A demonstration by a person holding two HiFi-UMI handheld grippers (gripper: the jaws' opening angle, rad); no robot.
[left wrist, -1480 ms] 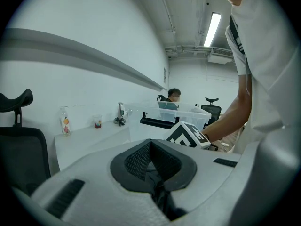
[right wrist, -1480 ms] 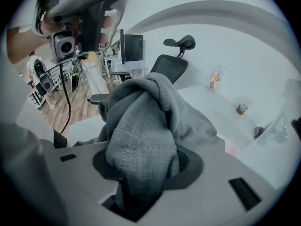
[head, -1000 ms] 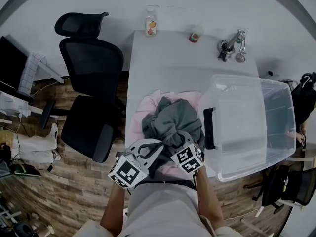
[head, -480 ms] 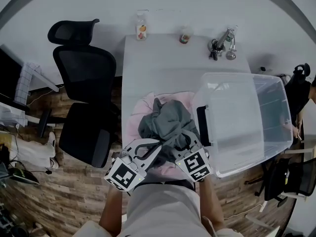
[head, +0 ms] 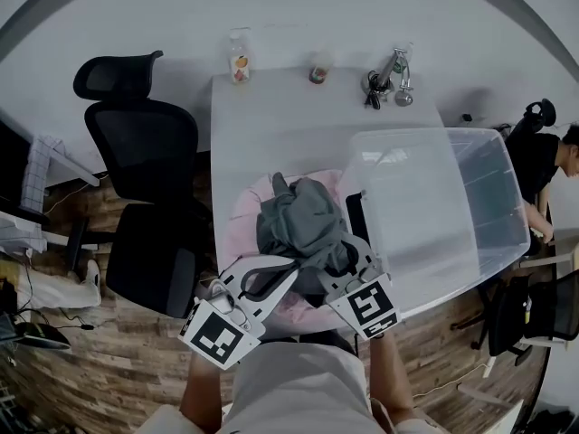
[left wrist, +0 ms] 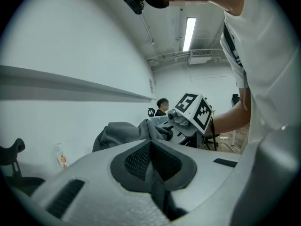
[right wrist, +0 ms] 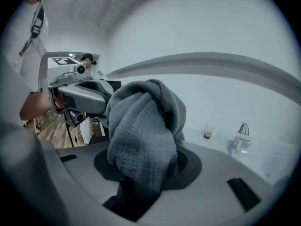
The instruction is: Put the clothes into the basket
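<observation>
A bunched grey garment [head: 303,229] hangs between my two grippers above a pink garment [head: 237,233] that lies on the white table [head: 271,125]. My left gripper [head: 291,268] is shut on the grey garment's near left edge; in the left gripper view the cloth [left wrist: 123,132] bulges just past the closed jaws of that gripper [left wrist: 151,147]. My right gripper [head: 342,259] is shut on a thick fold of the garment [right wrist: 141,126], which fills the gap in the right gripper [right wrist: 143,173]. The clear plastic basket [head: 452,242] stands open just to the right, with nothing inside.
A black office chair [head: 145,179] stands left of the table. At the table's far edge are a small bottle [head: 239,64], a cup [head: 317,72] and a bunch of keys [head: 387,84]. A person [head: 552,165] sits beyond the basket at the right edge.
Both grippers have risen with the grey garment, lifting the bundle higher off the pink garment. Their grips look unchanged.
</observation>
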